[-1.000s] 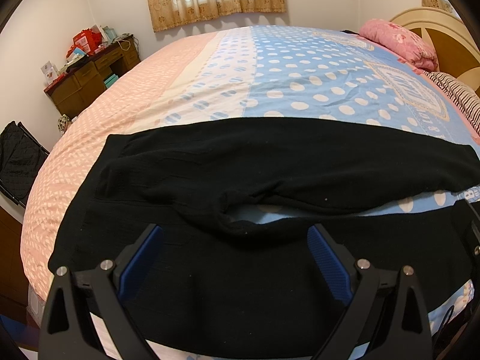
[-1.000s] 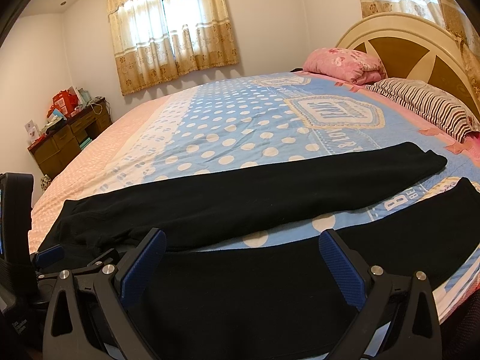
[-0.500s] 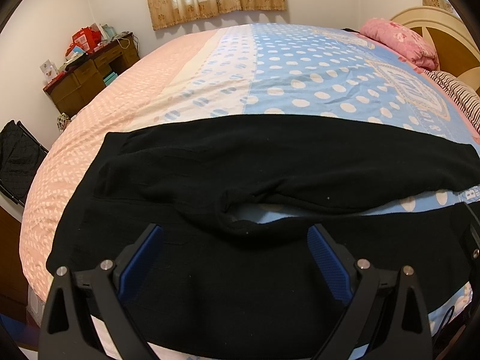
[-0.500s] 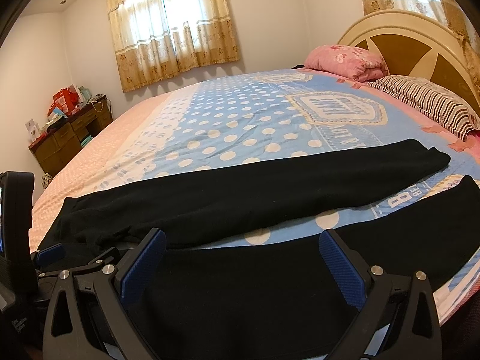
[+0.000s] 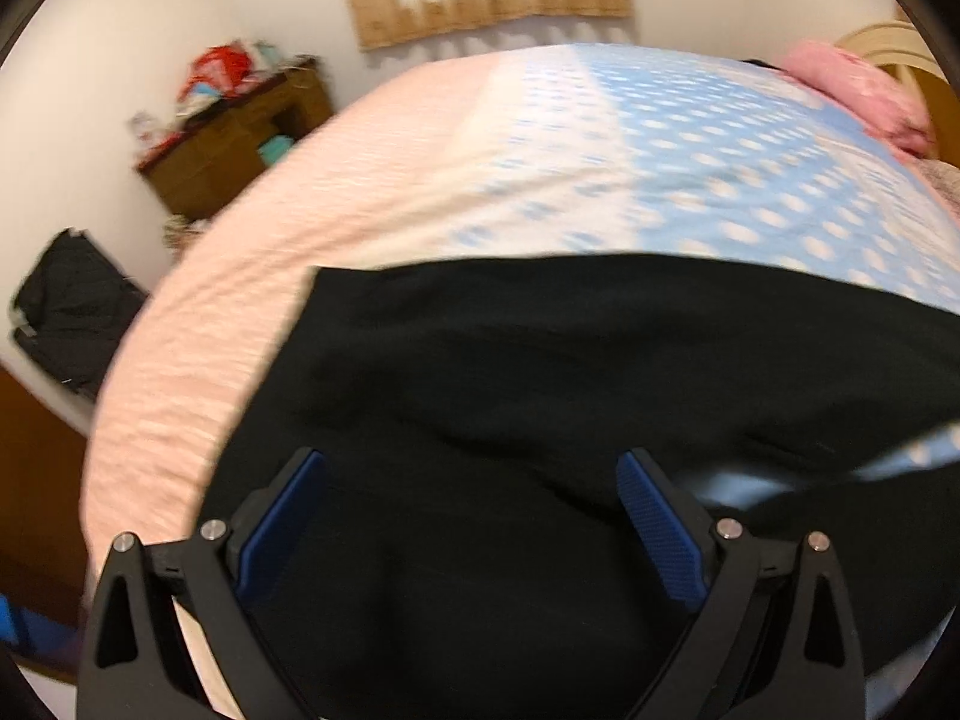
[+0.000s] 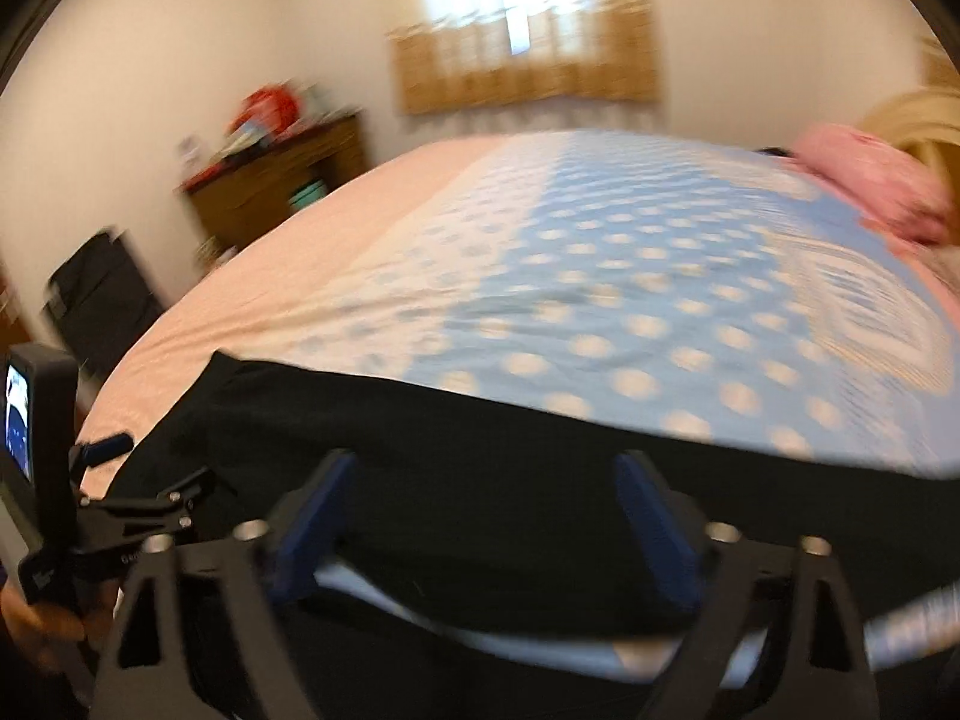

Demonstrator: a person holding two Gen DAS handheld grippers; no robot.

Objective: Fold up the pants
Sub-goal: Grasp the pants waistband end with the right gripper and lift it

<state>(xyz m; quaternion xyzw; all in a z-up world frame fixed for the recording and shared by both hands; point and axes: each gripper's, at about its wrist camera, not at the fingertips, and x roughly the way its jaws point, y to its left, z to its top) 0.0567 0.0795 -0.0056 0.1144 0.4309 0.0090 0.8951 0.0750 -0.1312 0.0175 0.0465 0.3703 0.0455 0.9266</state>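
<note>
the pants (image 5: 540,396) are black and soft, and they lie flat on the bed (image 5: 420,180) near its close edge, with the two long legs going off to the right and a thin strip of blue cover showing between them. both pictures are blurry. on the left, the left gripper (image 5: 471,516) hangs just above the wide top part of the pants. its two black fingers (image 5: 282,531) with flat, bumpy blue pads are spread wide, and nothing is pinched between them. if the tips touch the cloth, i cannot tell. next comes the right gripper (image 6: 483,519), over the spot where the two legs meet. its jaws have just been closing a bit, but they are apart, with only the pants lying below and between them, not squeezed. the left gripper also shows at the left edge of the right view, with a small screen on its back and a hand (image 6: 36,630) around it. the bed cover is pink on the left and blue with white dots on the right, smooth with small wrinkles. a puffy pink pillow (image 6: 864,180) sits at the far right.
</note>
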